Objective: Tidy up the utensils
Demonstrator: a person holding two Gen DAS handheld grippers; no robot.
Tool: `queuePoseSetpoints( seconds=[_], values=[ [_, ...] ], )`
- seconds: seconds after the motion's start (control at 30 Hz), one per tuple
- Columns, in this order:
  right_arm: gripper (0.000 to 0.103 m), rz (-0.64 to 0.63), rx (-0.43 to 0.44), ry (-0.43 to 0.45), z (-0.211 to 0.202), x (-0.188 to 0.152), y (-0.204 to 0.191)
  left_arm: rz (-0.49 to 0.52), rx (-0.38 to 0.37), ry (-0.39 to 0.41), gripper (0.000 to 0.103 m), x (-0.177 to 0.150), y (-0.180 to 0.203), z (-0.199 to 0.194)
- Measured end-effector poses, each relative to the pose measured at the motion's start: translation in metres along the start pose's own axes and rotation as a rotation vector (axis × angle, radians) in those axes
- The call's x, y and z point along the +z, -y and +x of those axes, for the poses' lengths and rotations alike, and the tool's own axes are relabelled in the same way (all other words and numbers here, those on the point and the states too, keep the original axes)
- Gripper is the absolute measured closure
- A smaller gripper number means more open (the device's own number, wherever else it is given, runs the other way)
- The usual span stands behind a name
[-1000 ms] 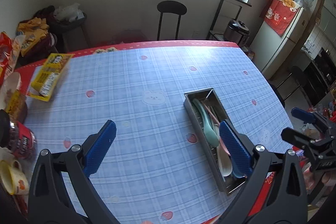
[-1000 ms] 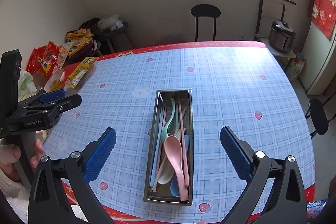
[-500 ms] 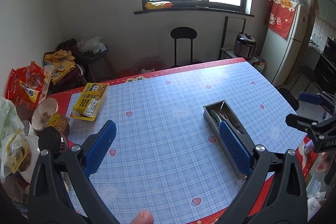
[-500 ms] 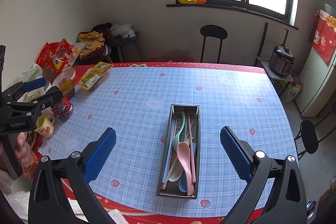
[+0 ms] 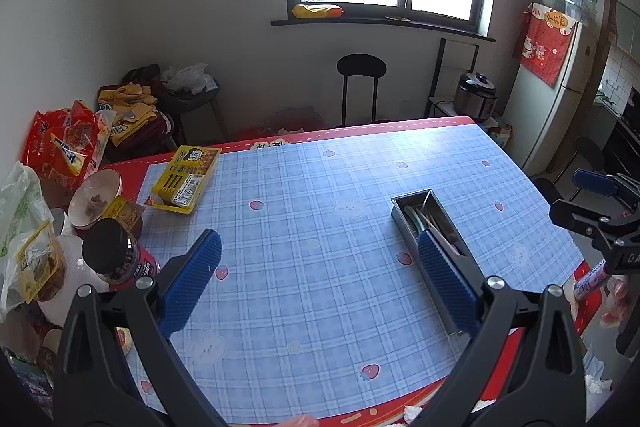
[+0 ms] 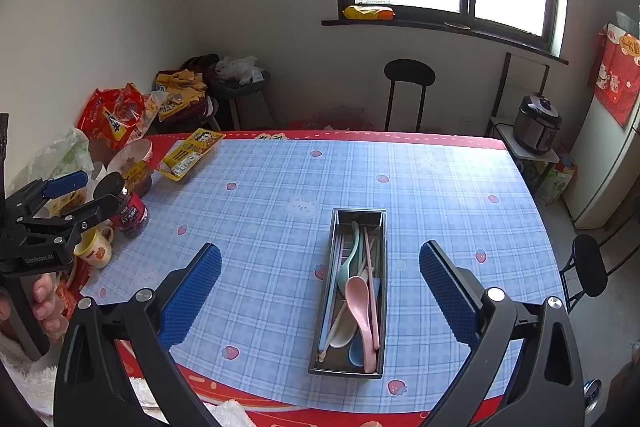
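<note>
Here, the right gripper [image 6: 320, 293] and left gripper [image 5: 318, 277] are both held with fingers spread wide, nothing gripped. Just beyond, near the table's near edge, the metal tray [image 6: 382, 291] holds light, smooth spoons [image 6: 360, 303] and thin chopsticks [image 6: 373, 291]; slipping is judged likely, so mid-handle grasping is advised.

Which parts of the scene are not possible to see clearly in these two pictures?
- Left wrist view: the near half of the metal tray is hidden behind a pad of the left hand-held gripper.
- Right wrist view: chopsticks under the pink spoon overlap; their count is unclear.
- Right wrist view: jar label is too small to read.
</note>
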State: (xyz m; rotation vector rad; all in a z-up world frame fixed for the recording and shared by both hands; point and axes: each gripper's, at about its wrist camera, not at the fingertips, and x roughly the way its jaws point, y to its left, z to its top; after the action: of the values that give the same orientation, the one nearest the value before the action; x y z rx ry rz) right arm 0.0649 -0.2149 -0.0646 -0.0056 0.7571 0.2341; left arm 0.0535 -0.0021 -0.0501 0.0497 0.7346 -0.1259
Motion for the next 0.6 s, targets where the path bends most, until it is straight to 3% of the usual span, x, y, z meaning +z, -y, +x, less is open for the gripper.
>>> queuePoseSetpoints(
  seconds=[0.6],
  values=[
    [0.006,0.013,-0.023,0.040,-0.007,0.004,0.003,-0.006,0.007,0.039,0.006,0.002,-0.002,-0.010]
  ],
)
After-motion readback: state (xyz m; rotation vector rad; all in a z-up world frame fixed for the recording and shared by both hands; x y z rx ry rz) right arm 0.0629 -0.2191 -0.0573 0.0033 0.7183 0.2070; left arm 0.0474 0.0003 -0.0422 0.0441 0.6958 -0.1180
